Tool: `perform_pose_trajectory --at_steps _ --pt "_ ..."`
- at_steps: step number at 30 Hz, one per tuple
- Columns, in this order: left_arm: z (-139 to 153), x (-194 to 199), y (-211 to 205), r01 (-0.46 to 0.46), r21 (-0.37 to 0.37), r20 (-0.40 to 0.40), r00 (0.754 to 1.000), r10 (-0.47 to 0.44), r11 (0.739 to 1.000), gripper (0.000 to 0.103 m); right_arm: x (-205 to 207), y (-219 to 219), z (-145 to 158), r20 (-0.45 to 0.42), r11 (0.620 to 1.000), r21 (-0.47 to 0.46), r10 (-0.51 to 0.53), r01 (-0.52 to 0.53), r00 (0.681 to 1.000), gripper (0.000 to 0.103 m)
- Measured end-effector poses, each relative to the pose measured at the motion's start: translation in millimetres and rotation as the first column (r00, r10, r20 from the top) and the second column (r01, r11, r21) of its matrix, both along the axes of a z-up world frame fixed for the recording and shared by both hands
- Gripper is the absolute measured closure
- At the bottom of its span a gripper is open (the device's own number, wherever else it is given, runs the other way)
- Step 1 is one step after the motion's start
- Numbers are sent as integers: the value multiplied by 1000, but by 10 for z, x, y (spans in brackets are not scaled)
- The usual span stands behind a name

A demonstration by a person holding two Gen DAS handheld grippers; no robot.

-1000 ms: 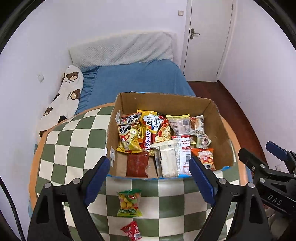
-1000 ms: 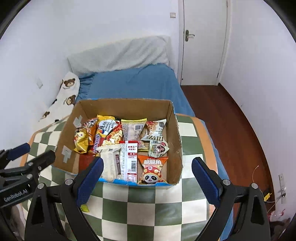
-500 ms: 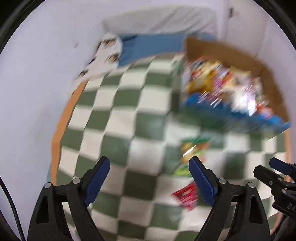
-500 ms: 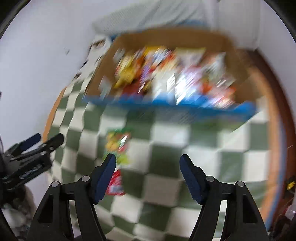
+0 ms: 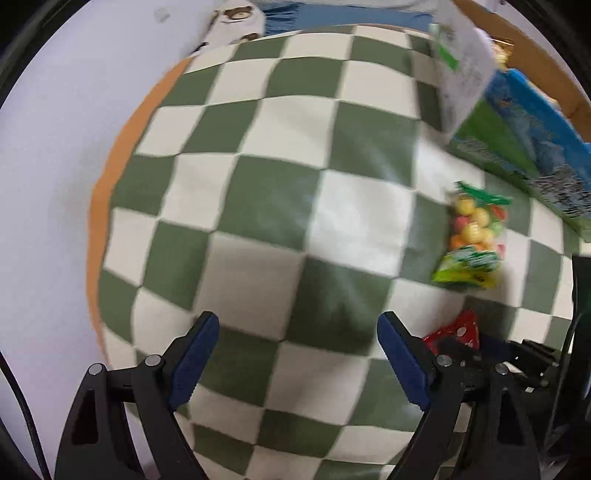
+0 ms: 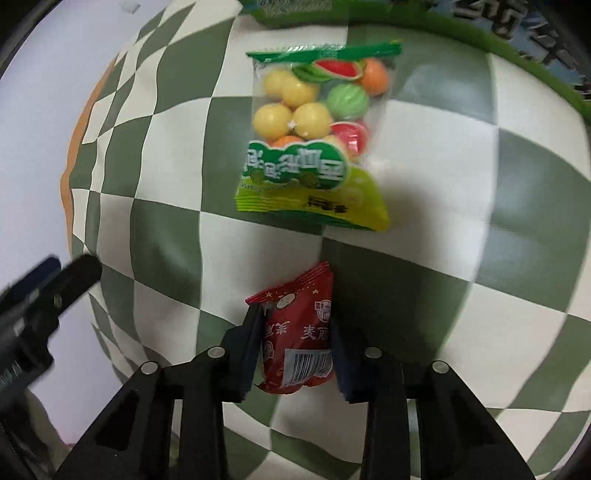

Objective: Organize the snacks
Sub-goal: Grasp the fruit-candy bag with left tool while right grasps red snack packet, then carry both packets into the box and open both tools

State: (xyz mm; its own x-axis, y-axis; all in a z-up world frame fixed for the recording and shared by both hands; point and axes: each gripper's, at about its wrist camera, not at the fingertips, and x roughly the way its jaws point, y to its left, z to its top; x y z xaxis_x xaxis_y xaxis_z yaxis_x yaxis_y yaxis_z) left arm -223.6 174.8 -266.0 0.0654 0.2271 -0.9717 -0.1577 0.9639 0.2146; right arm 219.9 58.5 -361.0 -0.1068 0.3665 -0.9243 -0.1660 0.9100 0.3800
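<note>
Left wrist view. I am seeing my left claw [image 5: 297, 356] hanging over the desk [image 5: 258, 206], its two blue-padded fingers [image 5: 192, 360] spread wide with nothing between them. The desk is wearing a green-and-white checked cloth with an orange border along its left edge. A bag of fruit candy [image 5: 474, 236] is lying flat on the cloth to the right, near the front wall of the cardboard box [image 5: 532, 62], which is sitting at the upper right with blue and green printing on its outer face. Below the candy bag, a red snack packet [image 5: 458, 332] is showing only in part, with the black frame of my right claw [image 5: 480, 350] lying over it. A bear-print pillow [image 5: 232, 18] and a strip of blue bed are peeking in at the top edge. The picture is blurring slightly.

Right wrist view. I am seeing my right claw [image 6: 295, 343] pinching the red snack packet [image 6: 297, 339] by its two long sides, barcode end nearest the camera, the packet resting on the checked cloth. The bag of fruit candy [image 6: 314, 140] is lying just beyond it, apart from it, green header toward the box and yellow-green end toward the claw. The green lower edge of the cardboard box [image 6: 517, 48] is running across the top right. Part of my left claw [image 6: 48, 284] is reaching in from the left edge.
</note>
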Motion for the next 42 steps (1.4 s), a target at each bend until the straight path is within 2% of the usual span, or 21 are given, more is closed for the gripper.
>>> perform_pose_trajectory --at_steps 3,4,7,13,14,15,16,18,22,23,25,27,33,38,42 --pt "-68 181 -223 48 -92 -22 998 -51 995 16 -24 -243 88 49 998 -46 -43 46 998 67" --pt "-104 268 -342 73 -141 -11 997 -75 987 16 -25 -351 106 57 996 -62 -61 64 997 67" --pt "-233 465 -641 130 -222 -3 991 -133 966 16 26 -720 138 72 985 -101 -134 141 988 67" --pt "-604 746 -1139 229 -244 -44 968 -246 942 18 60 -1298 207 87 952 -106 -278 287 957 67" --pt "-643 753 -1180 232 -259 -48 967 -252 938 25 59 -1333 211 87 952 -103 -281 289 956 67" --pt "-692 749 -1207 228 -271 -53 967 -251 935 43 74 -1355 199 71 953 -90 -284 289 956 65" --pt "-728 717 -1205 220 -267 -55 969 -242 938 54 80 -1374 179 54 952 -76 -292 295 955 60" --pt "-744 591 -1198 220 -273 -55 968 -243 937 54 62 -1401 116 16 951 -49 -305 305 952 48" --pt "-760 233 -1147 214 -263 -94 965 -246 941 54 45 -1394 76 26 949 -41 -312 313 950 48" --pt "-770 169 -1128 205 -266 -104 965 -240 942 54 57 -1418 58 32 947 -43 -317 318 948 48" --pt "-798 24 -1094 187 -267 -122 967 -226 945 54 45 -1422 43 52 948 -81 -306 309 951 58" --pt "-794 -31 -1069 175 -257 -110 972 -209 951 55 9 -1402 51 81 947 -96 -300 307 951 61" --pt "-517 -109 -1222 204 -266 -49 973 -225 942 57 -53 -1358 223 137 960 -32 -272 279 952 64" --pt "69 -78 -1341 237 -317 43 971 -236 918 57 -52 -1522 540 176 952 51 -305 301 936 65" --pt "611 228 -1414 263 -388 137 964 -226 884 57 -62 -1699 874 224 952 106 -305 288 925 65"
